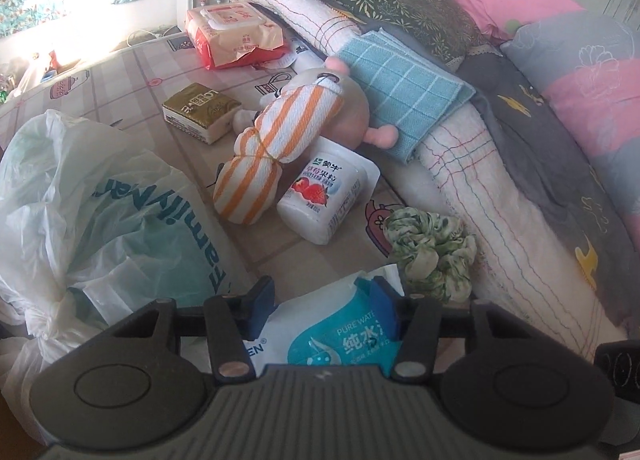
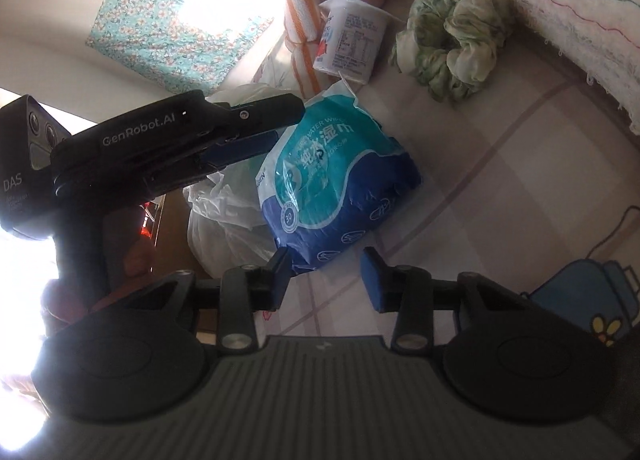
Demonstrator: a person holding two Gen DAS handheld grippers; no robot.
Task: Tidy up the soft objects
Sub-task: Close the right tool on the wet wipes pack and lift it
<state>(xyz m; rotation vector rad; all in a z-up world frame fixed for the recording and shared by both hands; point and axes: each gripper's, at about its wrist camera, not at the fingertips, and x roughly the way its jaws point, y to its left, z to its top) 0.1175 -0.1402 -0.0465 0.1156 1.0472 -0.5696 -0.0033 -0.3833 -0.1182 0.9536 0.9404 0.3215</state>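
A blue and teal pack of wet wipes (image 2: 340, 183) lies on the checked sheet (image 2: 500, 179). My left gripper (image 1: 323, 308) stands over its upper end, with the pack (image 1: 340, 336) between the blue pads and both pads pressed on it. From the right wrist view that left gripper (image 2: 280, 127) comes in from the left onto the pack's top. My right gripper (image 2: 328, 278) is open just below the pack's lower corner, which lies beside the left pad; nothing is between its fingers. A green scrunchie (image 1: 436, 256) lies just right of the pack.
An orange-striped towel roll (image 1: 272, 151), a yogurt cup (image 1: 324, 195), a pink plush toy (image 1: 352, 107) and a folded blue cloth (image 1: 400, 91) lie beyond. A white plastic bag (image 1: 100, 199) sits left, a rolled white blanket (image 1: 500, 219) and pillows right. Tissue packs (image 1: 202, 111) lie farther back.
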